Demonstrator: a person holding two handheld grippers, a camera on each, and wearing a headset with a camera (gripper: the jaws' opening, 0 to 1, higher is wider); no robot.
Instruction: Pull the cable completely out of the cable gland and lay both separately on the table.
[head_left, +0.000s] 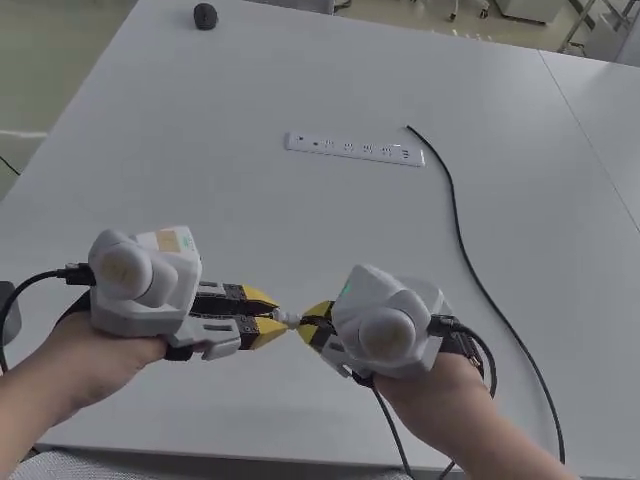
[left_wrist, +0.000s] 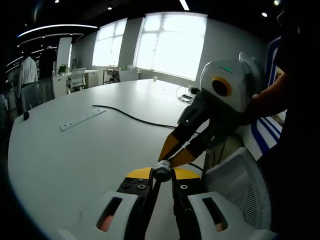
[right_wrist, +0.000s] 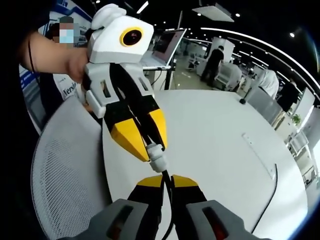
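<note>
Over the near edge of the desk (head_left: 300, 220), in the head view, your two hand-held grippers meet tip to tip. Your left hand-held gripper (head_left: 266, 315) comes in from the left and your right hand-held gripper (head_left: 313, 323) from the right. The small pale cable gland (head_left: 291, 321) sits between them, off the desk. Beyond the tips, bare desk runs up to a white power strip (head_left: 355, 149). A long black cord (head_left: 470, 260) curves from beside the strip down the right side towards the near edge. A small dark object (head_left: 205, 15) lies near the far edge. A pale orange label tops the left hand-held gripper; its print is too small to read.

From the left gripper view, your own jaws are pressed together on the cable gland (left_wrist: 162, 170). The right hand-held gripper (left_wrist: 166, 157) reaches in from the right, its yellow tips touching the gland. A mesh chair back (left_wrist: 235, 170) stands close on the right and open desk spreads to the left.

From the right gripper view, your own jaws are pinching the thin black cable (right_wrist: 170, 200), which runs down between them. The cable enters the gland, and the gland is clamped in the left hand-held gripper's tips (right_wrist: 154, 150). Open desk spreads to the right. A blue-and-white sign (right_wrist: 65, 90) stands at upper left, its lettering too blurred to read.
</note>
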